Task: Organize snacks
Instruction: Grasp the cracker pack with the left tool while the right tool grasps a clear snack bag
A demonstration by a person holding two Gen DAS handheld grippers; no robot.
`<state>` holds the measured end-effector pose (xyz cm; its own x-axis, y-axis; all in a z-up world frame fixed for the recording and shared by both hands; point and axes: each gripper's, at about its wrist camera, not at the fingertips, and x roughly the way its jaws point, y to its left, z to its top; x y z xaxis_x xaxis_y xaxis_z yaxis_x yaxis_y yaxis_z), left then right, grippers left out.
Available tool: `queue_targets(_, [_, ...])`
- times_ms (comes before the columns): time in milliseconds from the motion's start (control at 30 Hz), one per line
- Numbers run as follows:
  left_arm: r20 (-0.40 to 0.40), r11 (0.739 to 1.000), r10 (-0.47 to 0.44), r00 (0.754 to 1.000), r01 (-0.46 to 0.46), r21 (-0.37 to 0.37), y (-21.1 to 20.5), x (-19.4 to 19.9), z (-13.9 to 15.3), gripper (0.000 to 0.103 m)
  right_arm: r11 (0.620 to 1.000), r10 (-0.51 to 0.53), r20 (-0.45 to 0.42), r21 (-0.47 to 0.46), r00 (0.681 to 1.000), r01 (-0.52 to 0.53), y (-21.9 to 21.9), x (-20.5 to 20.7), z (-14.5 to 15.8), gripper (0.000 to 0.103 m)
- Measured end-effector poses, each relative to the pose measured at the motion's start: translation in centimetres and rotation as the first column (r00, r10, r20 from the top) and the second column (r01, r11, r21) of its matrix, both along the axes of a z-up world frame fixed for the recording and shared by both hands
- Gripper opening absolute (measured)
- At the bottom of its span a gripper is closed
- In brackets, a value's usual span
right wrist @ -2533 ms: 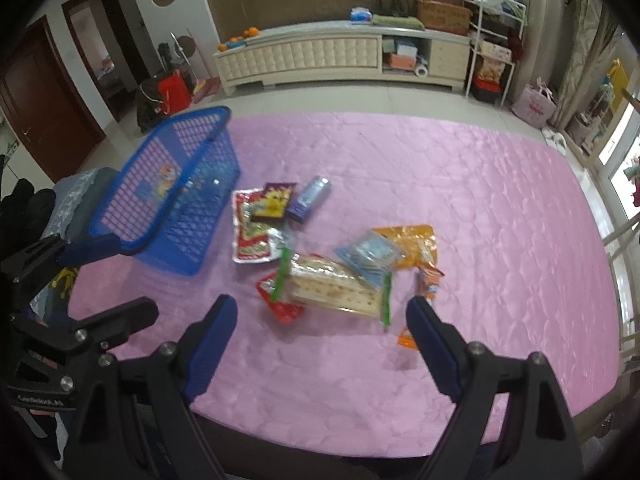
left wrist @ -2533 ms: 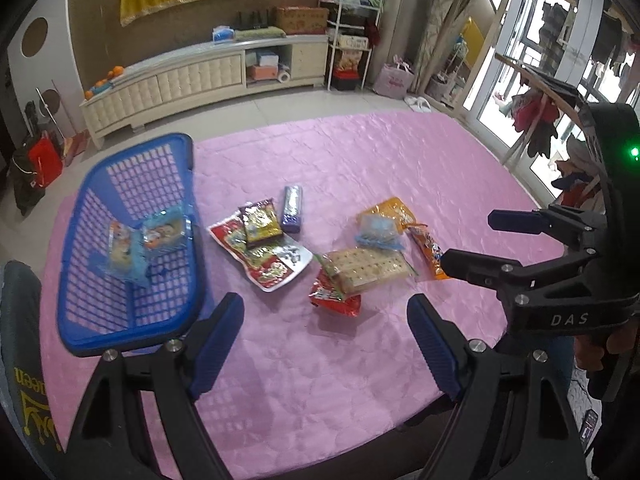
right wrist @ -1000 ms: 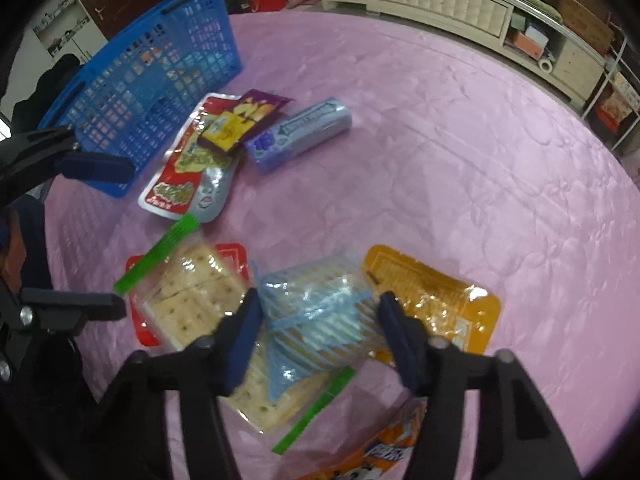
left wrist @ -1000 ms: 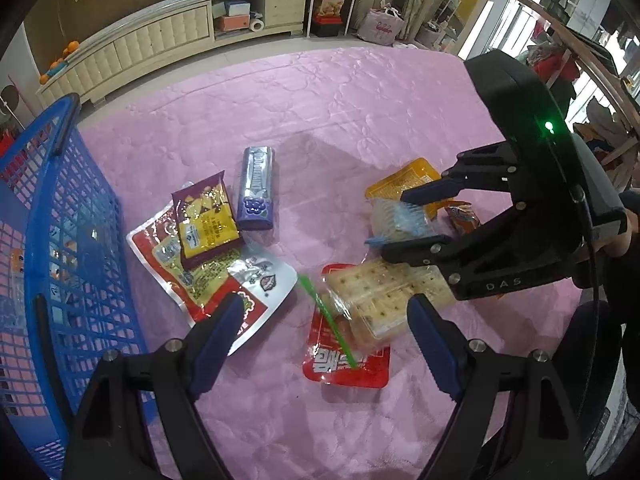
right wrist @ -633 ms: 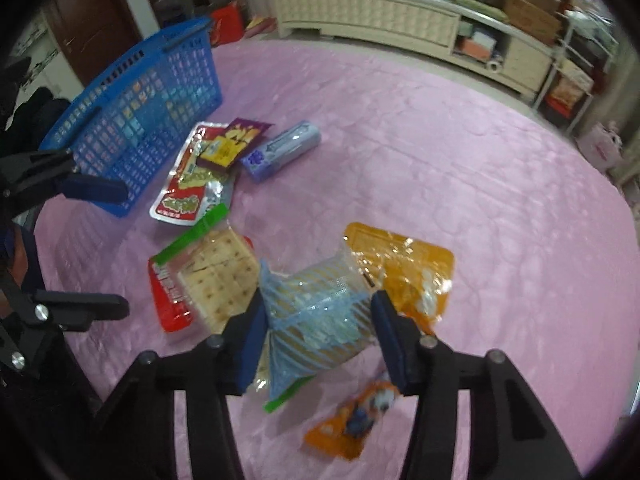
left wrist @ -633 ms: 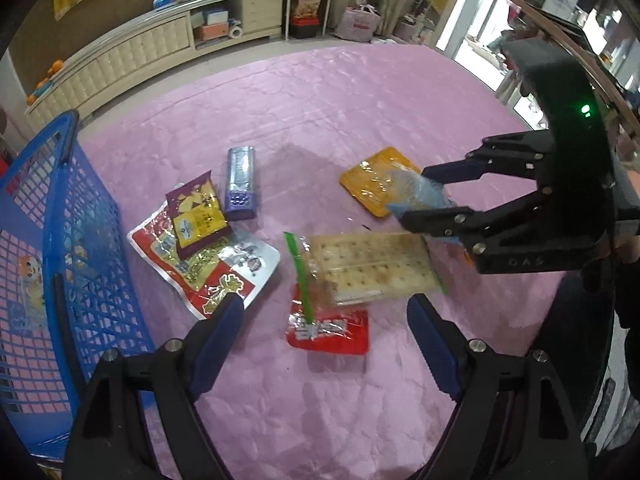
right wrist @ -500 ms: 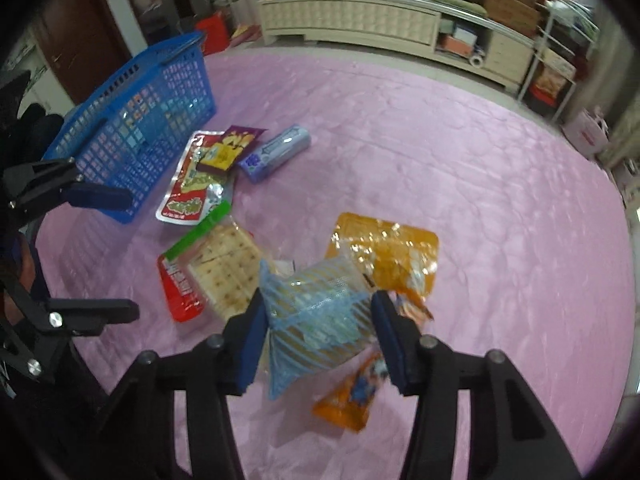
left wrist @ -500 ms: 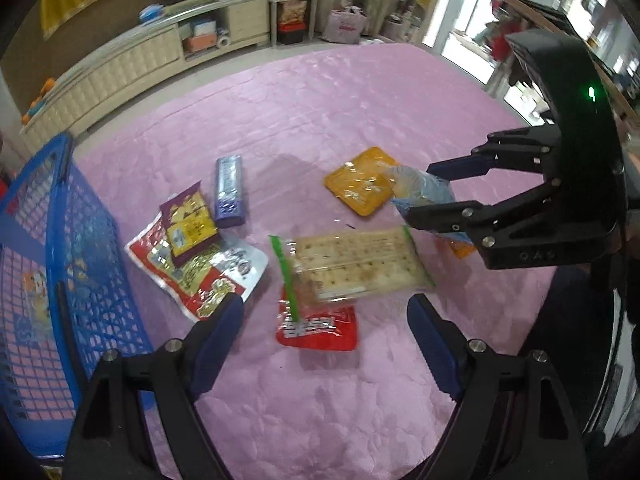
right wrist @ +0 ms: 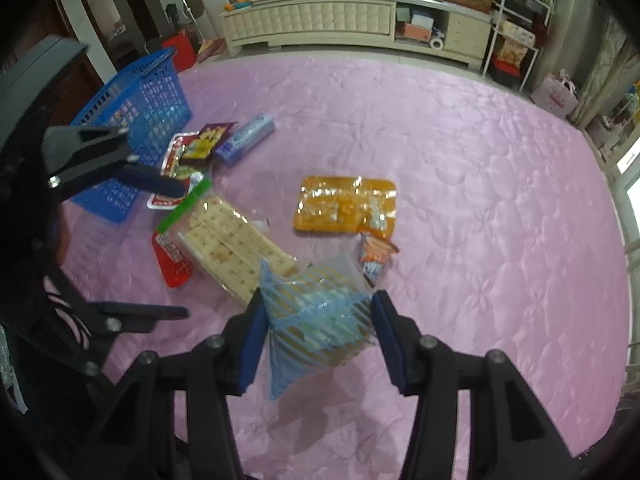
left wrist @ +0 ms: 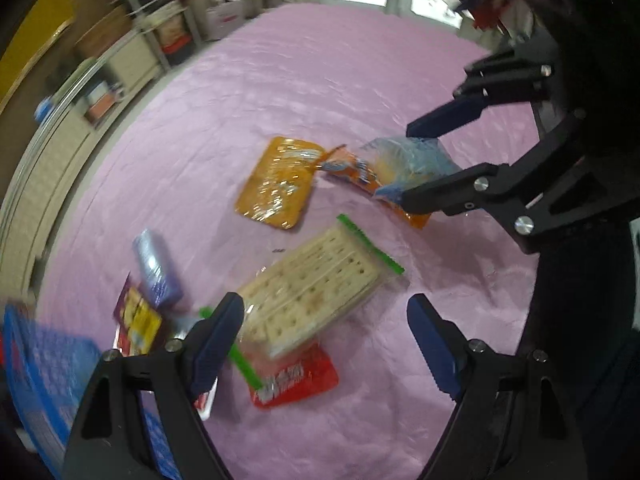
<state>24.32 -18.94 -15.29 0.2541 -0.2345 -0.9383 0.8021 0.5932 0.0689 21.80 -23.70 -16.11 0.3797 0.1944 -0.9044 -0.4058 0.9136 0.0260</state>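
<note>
Blue-striped snack bag [right wrist: 320, 312] clamped between right gripper [right wrist: 318, 334] pads, lifted off the pink tablecloth [right wrist: 480, 200]; clear crinkly film, pale biscuits inside. Left gripper [left wrist: 328, 336] jaws wide apart, nothing in them, above the cracker pack [left wrist: 312, 288]. Blue basket [right wrist: 132, 120] far left.

Both cams ride the wrists, aimed steeply down, fairly near the pink bed cover [right wrist: 460, 152]. Left view is blurred, facing the windows; right view faces the white cabinet [right wrist: 320, 20]. Shared: cracker pack [left wrist: 316, 284], orange tray [right wrist: 346, 204], blue basket [right wrist: 136, 100].
</note>
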Motion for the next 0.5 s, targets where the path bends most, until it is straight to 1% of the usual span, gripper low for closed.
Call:
queue_targets(100, [-0.003, 0.996, -0.065, 0.998, 0.066, 0.063, -1.4, 0.7, -1.4, 0.082, 1.0, -0.004, -0.013, 0.002, 1.0, 0.004, -0.7, 0.2, -0.7, 0.056])
queue_targets(200, [-0.015, 0.989, -0.102, 0.995, 0.103, 0.106, -2.3, 1.4, -2.7, 0.082, 1.0, -0.013, -0.023, 0.02, 1.0, 0.014, -1.6, 0.5, -1.2, 0.056])
queue_targets(333, [-0.072, 0.978, -0.133, 0.988, 0.143, 0.152, -3.1, 2.5, -4.6, 0.082, 0.999, -0.02, -0.031, 0.037, 0.999, 0.022, -2.6, 0.7, -1.7, 0.056])
queue_targets(400, [-0.075, 0.976, -0.14, 0.987, 0.151, 0.159, -3.5, 3.0, -5.3, 0.082, 0.998, -0.025, -0.033, 0.05, 0.999, 0.026, -3.1, 0.8, -1.9, 0.056])
queue_targets(500, [-0.104, 0.977, -0.128, 0.986, 0.143, 0.155, -3.8, 3.6, -5.8, 0.082, 0.998, -0.032, -0.036, 0.061, 0.999, 0.034, -3.6, 0.8, -2.0, 0.056])
